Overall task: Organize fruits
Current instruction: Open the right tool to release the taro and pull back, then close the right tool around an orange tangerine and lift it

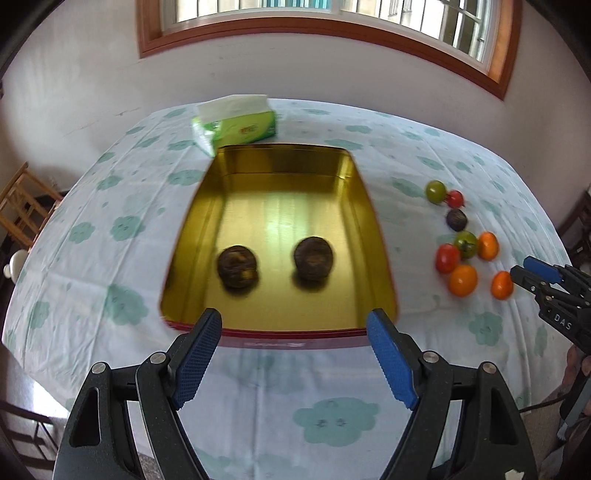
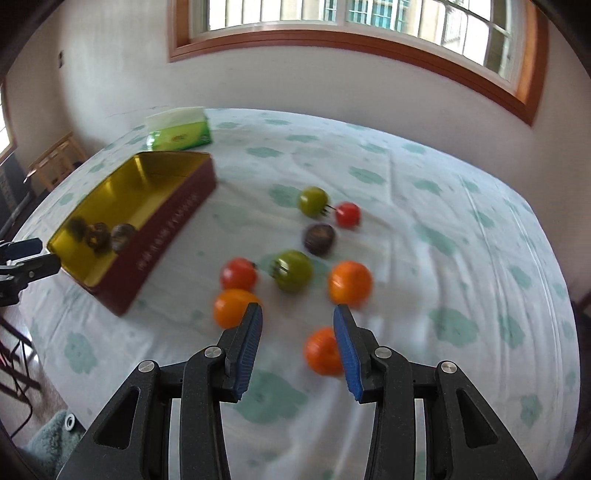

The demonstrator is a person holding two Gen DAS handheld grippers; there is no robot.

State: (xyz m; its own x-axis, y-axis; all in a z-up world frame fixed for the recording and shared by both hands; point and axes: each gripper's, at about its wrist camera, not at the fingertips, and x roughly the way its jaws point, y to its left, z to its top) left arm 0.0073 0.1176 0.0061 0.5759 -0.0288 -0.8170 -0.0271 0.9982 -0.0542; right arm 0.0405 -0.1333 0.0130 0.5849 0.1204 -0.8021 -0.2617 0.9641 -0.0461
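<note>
Bright daylight from the window; fisheye bending, slight motion blur.

I see the tin mid-table, two dark fruits side by side in its near half, one right of the other. Tissue pack sits just behind the tin's far left corner. Loose fruit cluster lies on the cloth right of the tin, well apart from it. My left gripper hangs before the tin's near wall; my right gripper is over the cluster's near edge, one fruit just by its right finger
</note>
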